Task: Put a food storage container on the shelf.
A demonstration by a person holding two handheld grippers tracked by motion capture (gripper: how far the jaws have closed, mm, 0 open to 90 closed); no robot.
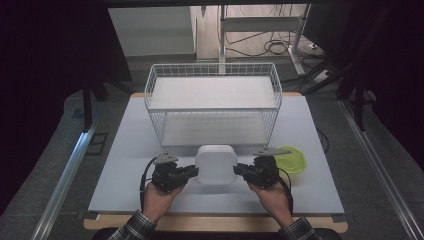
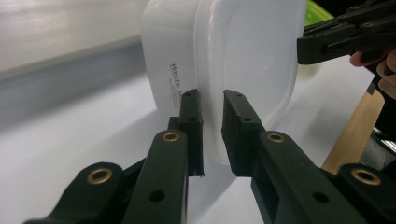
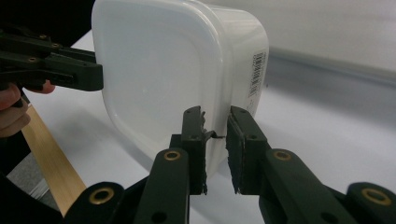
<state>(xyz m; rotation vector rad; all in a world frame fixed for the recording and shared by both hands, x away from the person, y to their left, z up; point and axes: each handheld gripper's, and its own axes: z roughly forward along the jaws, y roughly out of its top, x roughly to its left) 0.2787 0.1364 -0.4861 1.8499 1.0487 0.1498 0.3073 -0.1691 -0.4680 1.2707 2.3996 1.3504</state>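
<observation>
A white plastic container (image 1: 215, 164) with a rounded lid sits on the pale table, near the front at the middle. My left gripper (image 1: 192, 171) comes in from its left side and is shut on the lid's rim; in the left gripper view the rim of the container (image 2: 243, 56) runs between the left gripper's (image 2: 212, 100) pads. My right gripper (image 1: 238, 170) is shut on the opposite rim; the right gripper view has the container (image 3: 159, 65), with a barcode label on its side, clamped in the right gripper (image 3: 215, 114). A hand holds each gripper.
A white wire basket (image 1: 215, 109) with a shelf stands just behind the container. A green bowl (image 1: 295, 160) lies right of my right gripper. The table's wooden front edge (image 1: 215, 223) runs below the hands. Cables and stands lie beyond the table.
</observation>
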